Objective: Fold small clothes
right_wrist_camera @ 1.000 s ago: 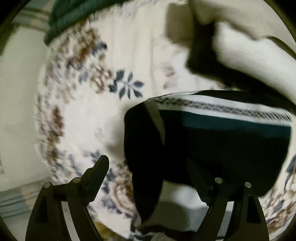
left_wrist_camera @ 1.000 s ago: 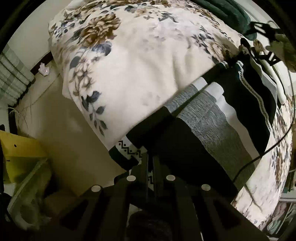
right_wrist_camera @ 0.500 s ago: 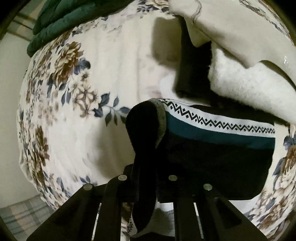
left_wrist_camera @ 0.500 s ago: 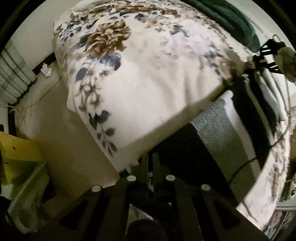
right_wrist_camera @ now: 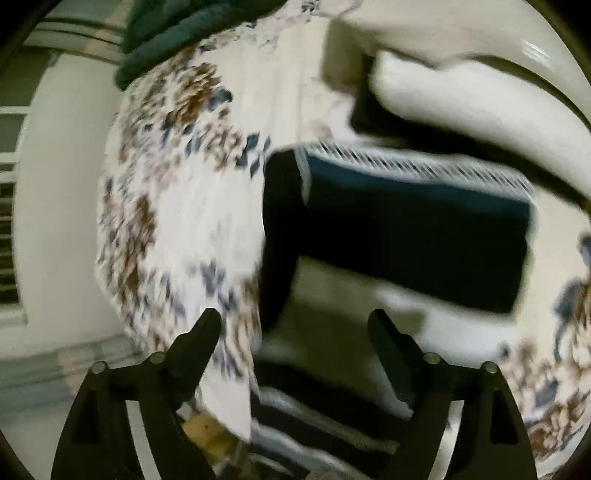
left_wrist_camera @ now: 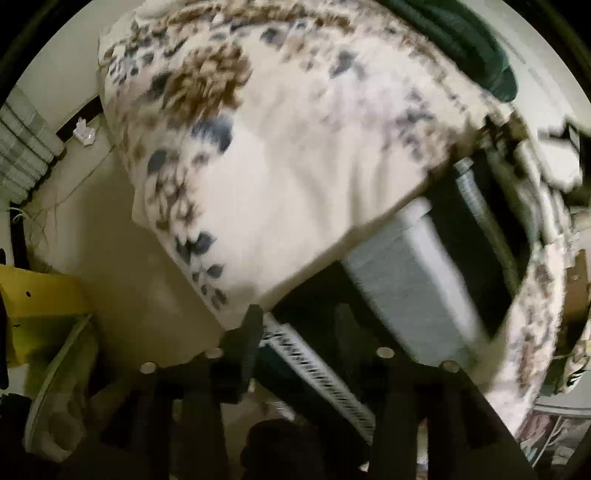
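A small black garment (right_wrist_camera: 406,229) with a teal stripe and a white zigzag band lies folded on the floral bedspread (right_wrist_camera: 177,221). My right gripper (right_wrist_camera: 295,321) hovers over its near edge. Its jaws are opening wide, and the pads touch nothing. In the left wrist view the same garment (left_wrist_camera: 406,288) shows grey, white and black stripes at the bed's corner. My left gripper (left_wrist_camera: 299,328) is above its zigzag edge (left_wrist_camera: 317,365). Its jaws are opening, with the cloth loose between the fingers (left_wrist_camera: 251,332) and not pinched.
A dark green blanket (right_wrist_camera: 177,33) lies at the far end of the bed. A white fluffy cloth (right_wrist_camera: 480,110) is heaped just beyond the garment. Left of the bed's edge are a pale floor (left_wrist_camera: 129,280) and a yellow object (left_wrist_camera: 37,295).
Half a second ago both grippers were shut on the garment's edge. Both have now let go and opened, and both have lifted away. The fold stays on the bed.
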The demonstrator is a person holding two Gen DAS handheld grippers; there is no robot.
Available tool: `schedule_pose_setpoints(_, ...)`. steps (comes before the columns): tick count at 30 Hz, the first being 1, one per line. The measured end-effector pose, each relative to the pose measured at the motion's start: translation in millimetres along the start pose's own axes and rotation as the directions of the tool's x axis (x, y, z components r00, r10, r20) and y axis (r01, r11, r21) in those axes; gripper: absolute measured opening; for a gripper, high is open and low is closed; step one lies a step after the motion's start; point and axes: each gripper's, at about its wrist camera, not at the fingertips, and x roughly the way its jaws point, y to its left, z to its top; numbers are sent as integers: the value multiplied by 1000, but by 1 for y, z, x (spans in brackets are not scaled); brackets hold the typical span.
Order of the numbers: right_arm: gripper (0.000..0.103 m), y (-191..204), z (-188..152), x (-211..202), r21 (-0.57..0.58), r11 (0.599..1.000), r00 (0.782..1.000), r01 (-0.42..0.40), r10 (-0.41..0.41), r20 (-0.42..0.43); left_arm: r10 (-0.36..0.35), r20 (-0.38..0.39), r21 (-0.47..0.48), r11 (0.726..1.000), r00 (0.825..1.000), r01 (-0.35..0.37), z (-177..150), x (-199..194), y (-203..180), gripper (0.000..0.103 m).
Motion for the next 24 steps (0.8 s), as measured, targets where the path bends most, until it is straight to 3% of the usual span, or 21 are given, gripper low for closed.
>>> schedule_pose_setpoints(4,87,-49,-60,-40,16,1000,999,-21,21,24,-66,47,41,997,997,65,27,-31,-41,57)
schedule_pose_setpoints(6,87,-79,-89,-52,46,999,999,-18,16,47,-101,66,87,992,993,95,50,-34,-73,58)
schedule_pose_setpoints(10,87,-125,-109,-53,137,987,994,-88,79,71,-173,79,226,962,982,151,110,-14,-153,58)
schedule_pose_setpoints(15,87,-158,-76,-41,214,969,980,-124,85,181,-248,13,386,895,969,224,196,53,-252,58)
schedule_pose_setpoints(19,87,-175,-30,-18,282,945,964,-165,94,249,-271,-121,449,843,955,296,254,122,-311,58)
schedule_pose_setpoints(23,87,-190,3,4,361,914,957,-185,84,277,-265,-269,466,805,926,366,283,189,-350,57)
schedule_pose_setpoints(24,87,-195,10,11,383,902,957,-197,92,276,-277,-291,470,793,916,389,285,197,-354,52)
